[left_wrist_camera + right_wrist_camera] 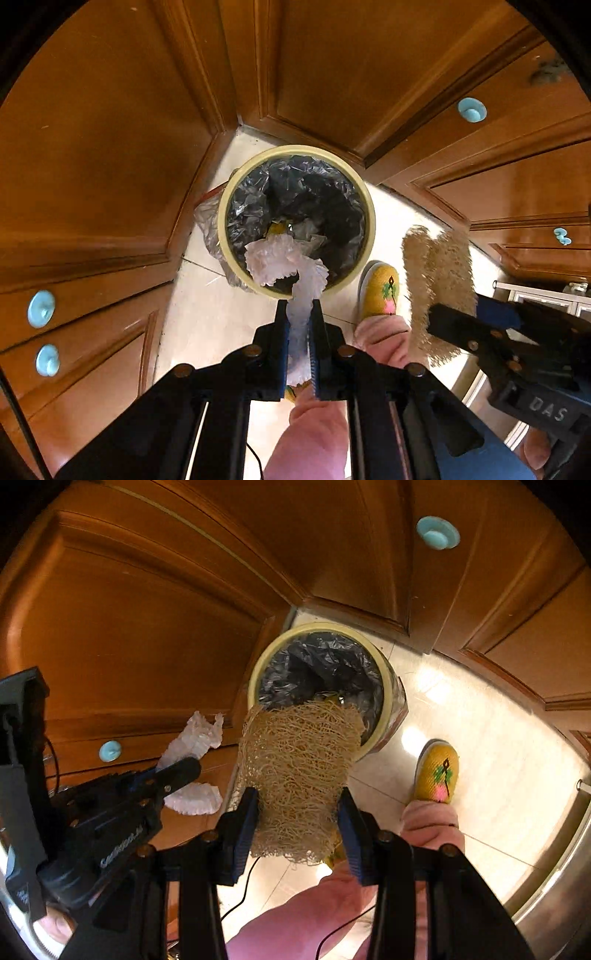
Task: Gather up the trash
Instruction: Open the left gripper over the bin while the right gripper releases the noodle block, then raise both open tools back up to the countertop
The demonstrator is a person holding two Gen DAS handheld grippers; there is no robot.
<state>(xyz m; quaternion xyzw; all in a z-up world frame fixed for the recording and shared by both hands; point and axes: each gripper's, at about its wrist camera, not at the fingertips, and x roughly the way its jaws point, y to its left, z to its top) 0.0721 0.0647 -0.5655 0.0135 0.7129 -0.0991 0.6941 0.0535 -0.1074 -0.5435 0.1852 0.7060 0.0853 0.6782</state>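
A round cream trash bin [370, 216] with a black liner stands on the floor in a cabinet corner; it also shows in the right wrist view [388, 686]. My left gripper [300, 306] is shut on a crumpled white frilly wrapper [284, 258] held over the bin's near rim. My right gripper [298, 797] is shut on a tan fibrous loofah sponge [299, 760] above the bin's near edge. The loofah [437, 273] and right gripper [443, 319] show at right in the left wrist view. The left gripper [184, 771] and wrapper [195, 738] show at left in the right wrist view.
Brown wooden cabinet doors [110, 147] with pale blue knobs [41, 308] surround the bin. A yellow embroidered slipper [380, 291] and pink trouser leg [314, 424] stand on the pale tiled floor [480, 760]. A metal appliance edge [561, 867] is at right.
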